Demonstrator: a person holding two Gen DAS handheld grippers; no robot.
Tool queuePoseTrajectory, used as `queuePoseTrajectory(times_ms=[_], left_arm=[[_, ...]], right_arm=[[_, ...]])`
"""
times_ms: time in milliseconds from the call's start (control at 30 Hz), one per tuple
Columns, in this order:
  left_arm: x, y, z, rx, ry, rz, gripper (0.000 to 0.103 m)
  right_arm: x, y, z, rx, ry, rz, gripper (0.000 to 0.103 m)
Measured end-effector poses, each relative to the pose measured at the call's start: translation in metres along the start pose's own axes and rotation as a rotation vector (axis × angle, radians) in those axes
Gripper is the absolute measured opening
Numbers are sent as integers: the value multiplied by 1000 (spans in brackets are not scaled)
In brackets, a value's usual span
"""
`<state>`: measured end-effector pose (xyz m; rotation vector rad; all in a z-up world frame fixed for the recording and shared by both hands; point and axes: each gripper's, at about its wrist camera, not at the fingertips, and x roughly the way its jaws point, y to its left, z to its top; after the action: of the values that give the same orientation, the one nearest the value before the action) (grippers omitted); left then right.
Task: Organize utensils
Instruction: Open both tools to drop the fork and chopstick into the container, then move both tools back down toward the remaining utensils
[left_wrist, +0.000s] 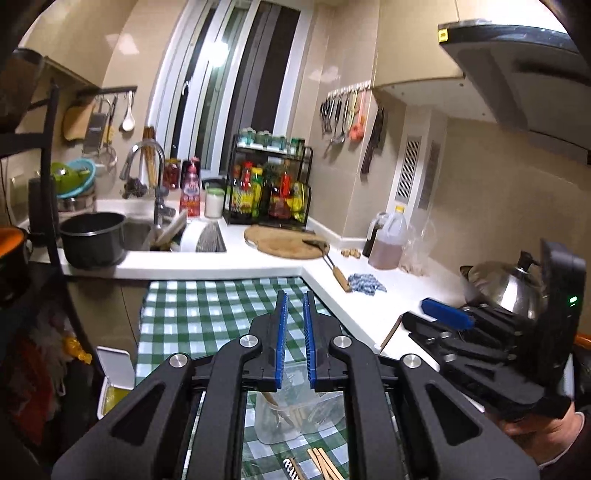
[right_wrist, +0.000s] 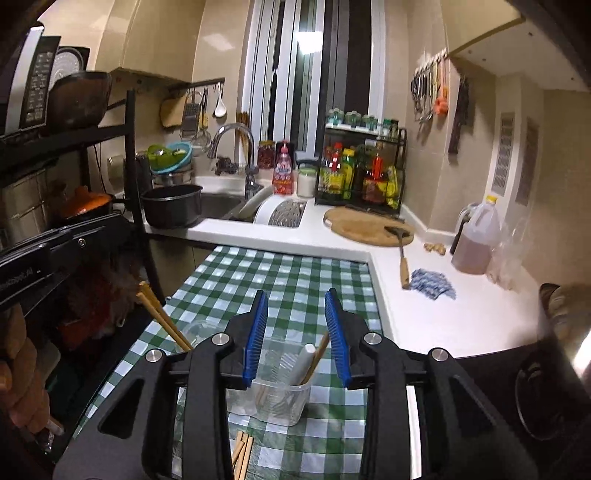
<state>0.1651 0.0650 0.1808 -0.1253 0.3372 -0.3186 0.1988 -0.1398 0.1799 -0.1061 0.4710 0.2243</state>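
Nearest in the right wrist view, a few loose wooden chopsticks (right_wrist: 242, 456) lie on the green-and-white checked tablecloth (right_wrist: 288, 273), just in front of a clear plastic utensil cup (right_wrist: 275, 391). The cup stands upright on the cloth and holds a white-handled utensil (right_wrist: 301, 363) and a wooden-handled one, both leaning to the right. The right gripper (right_wrist: 296, 338) hangs above the cup with its blue-padded fingers spread apart and nothing between them. To the left, a second clear cup (right_wrist: 197, 330) holds a pair of long wooden chopsticks (right_wrist: 162, 317) tilted to the left.

In the left wrist view the left gripper (left_wrist: 294, 341) has its blue pads drawn near each other with a narrow gap – nothing is between them.

Farther off, on the white counter (right_wrist: 424, 314), lie a blue-and-white cloth (right_wrist: 432, 282) and a wooden-handled spatula (right_wrist: 402, 254) whose blade rests on a round wooden cutting board (right_wrist: 364, 221) – beyond them stands a black rack of sauce bottles (right_wrist: 360, 177).
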Motion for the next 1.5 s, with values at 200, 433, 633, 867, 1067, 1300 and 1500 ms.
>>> queuePoseTrajectory(times_ms=[200,433,633,867,1067,1300,1500], left_arm=[[-41,-3,-12,3,-31,39,9],[-78,-10,-67,5,33,94,9],[-97,-14,-115,22,104,127,9],[-98,-12,-177,-50,164,170,9],[-84,-20,-210,-71,245,177,9],[-83,-14,-215,-98,259,170,9],[-83,-15,-218,-90,265,161,9]], right_arm=[[-59,-10,-7,24,-67,19,33],[-103,-9,-57,56,-65,73,32],[-113,-12,-111,100,11,117,8],[-97,-1,-183,171,147,159,5],[-69,16,-223,154,253,157,6],[-41,36,-251,158,397,230,9],[-33,44,-264,133,448,197,11]])
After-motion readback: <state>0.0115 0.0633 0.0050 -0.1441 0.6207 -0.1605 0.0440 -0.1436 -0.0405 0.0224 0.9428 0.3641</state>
